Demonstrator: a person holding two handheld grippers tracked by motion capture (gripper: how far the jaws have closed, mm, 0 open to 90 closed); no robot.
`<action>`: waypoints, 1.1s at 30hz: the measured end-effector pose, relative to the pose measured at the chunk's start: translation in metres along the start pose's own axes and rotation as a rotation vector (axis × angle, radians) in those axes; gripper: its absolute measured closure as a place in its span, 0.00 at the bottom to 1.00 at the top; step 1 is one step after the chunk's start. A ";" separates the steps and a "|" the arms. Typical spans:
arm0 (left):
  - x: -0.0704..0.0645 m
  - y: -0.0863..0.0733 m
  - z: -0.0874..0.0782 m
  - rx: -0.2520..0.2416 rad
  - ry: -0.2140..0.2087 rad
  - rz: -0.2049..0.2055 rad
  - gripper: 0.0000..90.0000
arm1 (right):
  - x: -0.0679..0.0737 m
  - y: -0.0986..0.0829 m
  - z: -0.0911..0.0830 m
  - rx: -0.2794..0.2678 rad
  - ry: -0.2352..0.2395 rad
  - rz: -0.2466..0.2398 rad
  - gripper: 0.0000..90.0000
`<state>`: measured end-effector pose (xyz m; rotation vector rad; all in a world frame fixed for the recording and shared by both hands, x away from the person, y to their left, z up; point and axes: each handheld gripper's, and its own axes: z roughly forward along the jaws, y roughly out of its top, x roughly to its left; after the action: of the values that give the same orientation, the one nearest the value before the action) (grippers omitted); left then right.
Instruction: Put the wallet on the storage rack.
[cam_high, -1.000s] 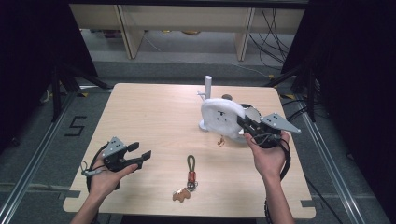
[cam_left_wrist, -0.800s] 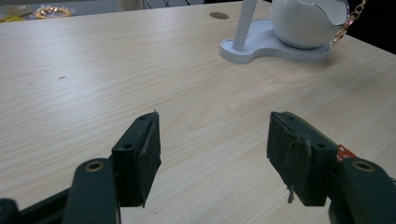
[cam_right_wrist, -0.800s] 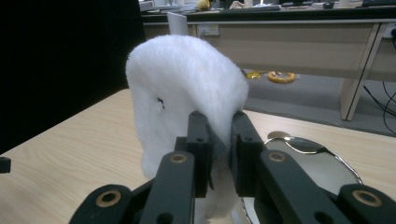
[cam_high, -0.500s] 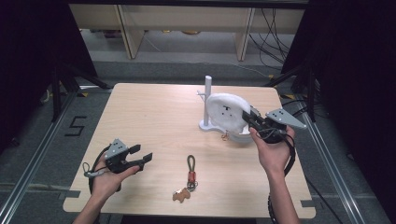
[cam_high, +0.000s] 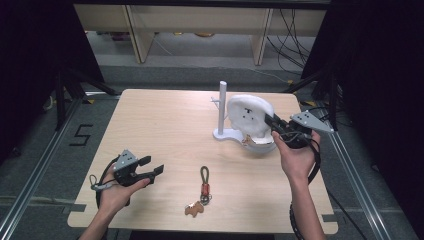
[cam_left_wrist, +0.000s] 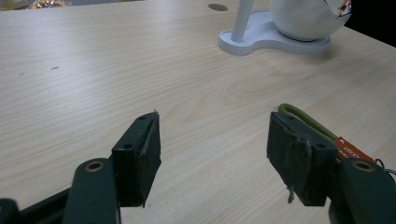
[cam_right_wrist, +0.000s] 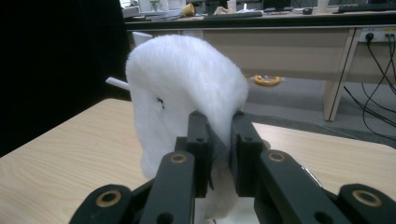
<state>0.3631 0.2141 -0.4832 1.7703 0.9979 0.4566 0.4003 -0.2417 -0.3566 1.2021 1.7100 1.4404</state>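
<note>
White fluffy hat (cam_right_wrist: 187, 88) at far right beside the white stand (cam_high: 222, 112) is pinched by the right gripper (cam_right_wrist: 219, 140), while the left gripper (cam_left_wrist: 212, 149) stands spread near left, holding nothing.

Left gripper (cam_high: 150, 169) jaws apart, right gripper (cam_high: 272, 122) clamped.

On the table (cam_high: 165, 120), the stand (cam_high: 222, 112) is far right; the keychain (cam_high: 202, 190) lies near, left of it.
</note>
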 end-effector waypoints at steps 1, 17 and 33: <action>0.000 0.000 0.000 0.000 0.000 -0.001 0.39 | -0.002 0.001 0.001 -0.008 0.000 -0.003 0.90; -0.001 -0.002 0.000 0.009 0.000 0.003 0.39 | -0.025 0.009 0.005 -0.010 -0.054 0.027 0.90; -0.001 -0.004 0.001 0.011 -0.006 -0.005 0.39 | -0.044 0.003 0.018 0.001 -0.094 0.049 0.90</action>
<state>0.3618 0.2129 -0.4869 1.7780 1.0018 0.4430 0.4351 -0.2741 -0.3628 1.2996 1.6282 1.3896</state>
